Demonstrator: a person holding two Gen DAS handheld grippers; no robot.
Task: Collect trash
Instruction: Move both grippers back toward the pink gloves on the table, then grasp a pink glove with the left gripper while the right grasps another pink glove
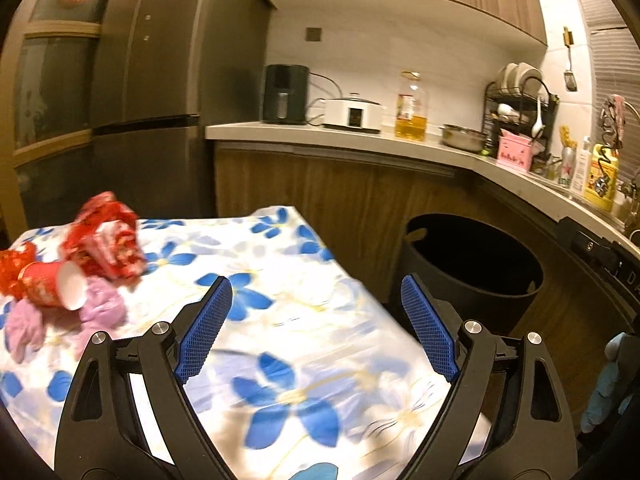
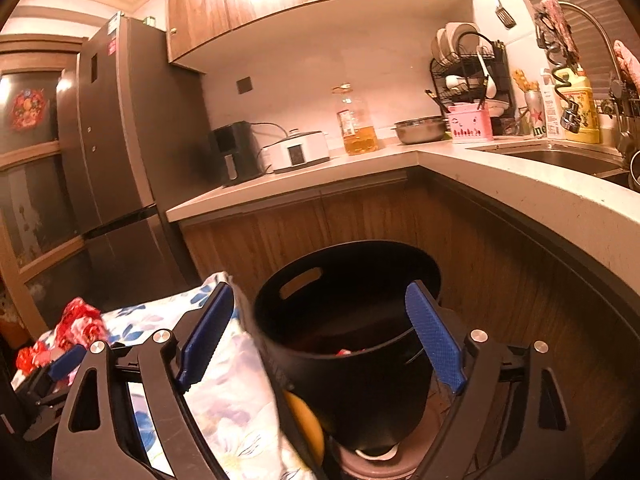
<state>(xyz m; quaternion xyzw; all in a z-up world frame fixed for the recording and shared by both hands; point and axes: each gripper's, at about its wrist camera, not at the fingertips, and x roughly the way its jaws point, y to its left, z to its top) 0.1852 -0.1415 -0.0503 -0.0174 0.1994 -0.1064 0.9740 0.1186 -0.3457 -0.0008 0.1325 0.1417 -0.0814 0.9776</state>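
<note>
The left hand-held gripper (image 1: 316, 320) is wide open and empty, and it hangs above the surface (image 1: 304, 344), which is covered by a cloth with blue flowers. The trash lies ahead of it and to its left: a red paper cup (image 1: 54, 286) on its side with its white mouth turned toward the gripper, crumpled red wrappers (image 1: 106, 236) just behind the cup, and a soft pink piece (image 1: 100, 306) touching the cup from below. The black bin (image 1: 472, 264) stands ahead and to the right of this gripper, lower than the surface.

The right hand-held gripper (image 2: 326, 336) is also open and carries nothing. It points at the bin (image 2: 348, 320), which is just in front of its fingers, and a little red is visible inside near the bottom.

The step in hand seems to be the reach of the left gripper to the pile. To do it well, the person should turn the gripper left and go low over the cloth, then choose one piece only. The cup is probably the easiest, but it is light and round, so it may roll away if one finger pushes it first. It is better to bring both fingers around its wall together and close gently, because the paper crushes easily. The fingers should not catch the cloth, which could drag the whole pile.
</note>
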